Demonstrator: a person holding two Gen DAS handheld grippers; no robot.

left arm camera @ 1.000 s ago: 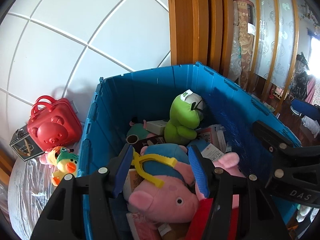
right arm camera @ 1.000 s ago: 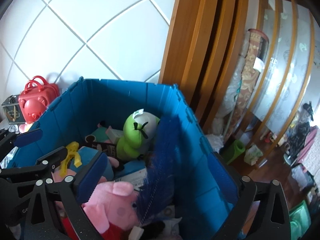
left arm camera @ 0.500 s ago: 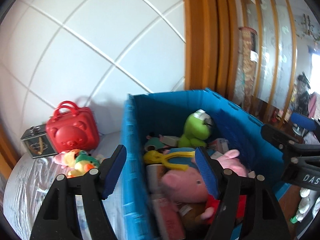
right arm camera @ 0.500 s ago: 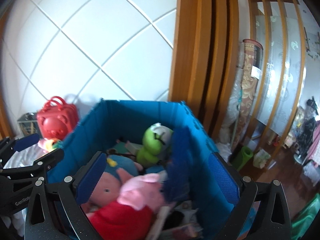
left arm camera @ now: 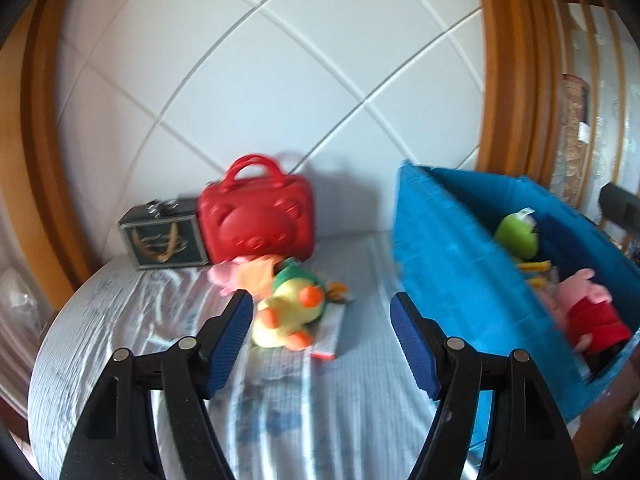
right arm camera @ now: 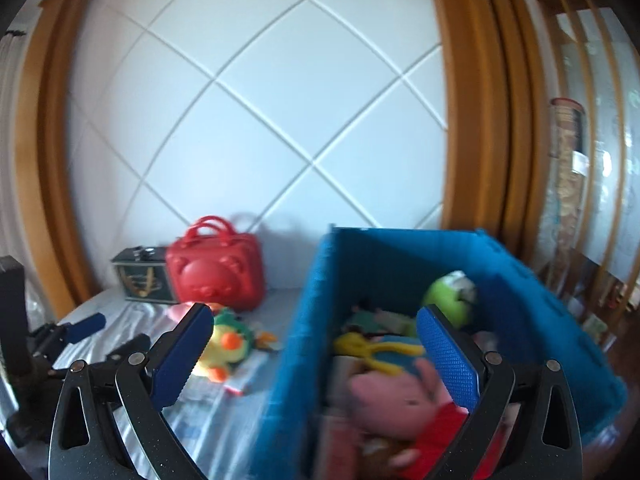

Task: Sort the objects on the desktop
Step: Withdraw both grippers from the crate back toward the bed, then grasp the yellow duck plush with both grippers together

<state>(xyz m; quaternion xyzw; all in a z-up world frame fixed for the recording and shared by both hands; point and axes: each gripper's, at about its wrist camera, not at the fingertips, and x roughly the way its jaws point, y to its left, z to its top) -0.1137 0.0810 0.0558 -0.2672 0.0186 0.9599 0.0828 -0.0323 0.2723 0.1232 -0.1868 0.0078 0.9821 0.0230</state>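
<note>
A blue bin stands at the right of the table, holding a green frog plush, a pink pig plush and a yellow slingshot. A yellow duck plush lies on the striped tablecloth left of the bin, over a flat card. My left gripper is open and empty, just in front of the duck. My right gripper is open and empty, straddling the bin's near left wall. The duck also shows in the right wrist view.
A red bear-faced case and a dark box stand against the white quilted wall behind the duck. A pink-orange plush lies beside them. The wooden frame rises behind the bin. The table edge curves at the left.
My left gripper left the yellow slingshot in the bin, opened, and swung left out of the bin to face the duck. My right gripper pulled back and left from above the bin.
</note>
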